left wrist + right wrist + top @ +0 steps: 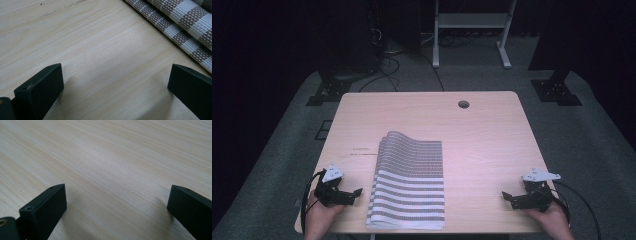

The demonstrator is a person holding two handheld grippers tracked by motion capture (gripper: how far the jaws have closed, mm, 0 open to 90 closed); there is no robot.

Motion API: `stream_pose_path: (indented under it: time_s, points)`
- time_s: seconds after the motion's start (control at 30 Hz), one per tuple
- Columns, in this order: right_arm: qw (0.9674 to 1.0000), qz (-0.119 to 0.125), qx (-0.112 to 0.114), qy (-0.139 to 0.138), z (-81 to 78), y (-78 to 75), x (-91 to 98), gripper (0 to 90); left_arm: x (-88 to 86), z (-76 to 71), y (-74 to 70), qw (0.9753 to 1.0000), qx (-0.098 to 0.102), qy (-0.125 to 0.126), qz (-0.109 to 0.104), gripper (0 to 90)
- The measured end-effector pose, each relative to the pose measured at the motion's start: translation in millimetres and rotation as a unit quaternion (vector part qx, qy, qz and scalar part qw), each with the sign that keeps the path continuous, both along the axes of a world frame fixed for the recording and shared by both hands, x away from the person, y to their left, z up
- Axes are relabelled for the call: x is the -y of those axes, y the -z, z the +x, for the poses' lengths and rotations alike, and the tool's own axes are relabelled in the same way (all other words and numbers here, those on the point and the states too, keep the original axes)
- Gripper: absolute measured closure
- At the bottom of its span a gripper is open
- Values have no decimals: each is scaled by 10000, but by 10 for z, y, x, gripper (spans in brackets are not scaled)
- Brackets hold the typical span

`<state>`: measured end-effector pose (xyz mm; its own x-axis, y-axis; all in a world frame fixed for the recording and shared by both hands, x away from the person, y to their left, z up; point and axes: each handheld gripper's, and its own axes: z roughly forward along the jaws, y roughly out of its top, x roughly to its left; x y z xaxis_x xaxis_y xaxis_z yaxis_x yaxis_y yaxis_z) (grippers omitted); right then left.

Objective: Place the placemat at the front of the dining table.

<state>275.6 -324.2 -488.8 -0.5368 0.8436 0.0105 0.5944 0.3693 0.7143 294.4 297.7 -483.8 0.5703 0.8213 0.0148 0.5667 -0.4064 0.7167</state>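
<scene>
- High view: my left gripper (354, 194) rests on the wooden table (492, 135) just left of the striped woven placemats (409, 185), jaws wide with nothing between them. My right gripper (508, 198) sits well to the right of the stack, near the table's right edge, jaws just as wide and empty. The mats lie in a neat pile at the near middle of the table, their far end humped up in a soft curl. A small round cable hole (463, 104) lies beyond the mats, toward the far edge.
- Left gripper view: my two black jaws stand far apart over bare wood; the mats' edge (190, 27) runs across the upper right, close ahead of my right-hand jaw but not touching it.
- Right gripper view: my jaws are spread over plain wood grain (112, 165), well clear of the mats.
- To do this well, I judge I should slide one jaw low under the top mat's edge alone, keeping the jaw flat to the table, and bring my right side across to the opposite edge so that the mat lifts evenly.
</scene>
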Motion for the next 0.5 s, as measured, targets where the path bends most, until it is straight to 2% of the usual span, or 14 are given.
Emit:
stream_pose_path:
  time_s: [0.2, 0.33, 0.5]
  points:
    - [10000, 1, 0, -1, 0, 0, 0, 12, -1, 1, -1, 10000, -6, 5, -4, 0]
    - [10000, 0, 0, 0, 0, 0, 0, 12, -13, 2, -4, 9999, -35, -55, -142, 0]
    - [10000, 0, -1, 0, 0, 0, 0, 11, -8, 5, -14, 9998, -85, -15, -160, 0]
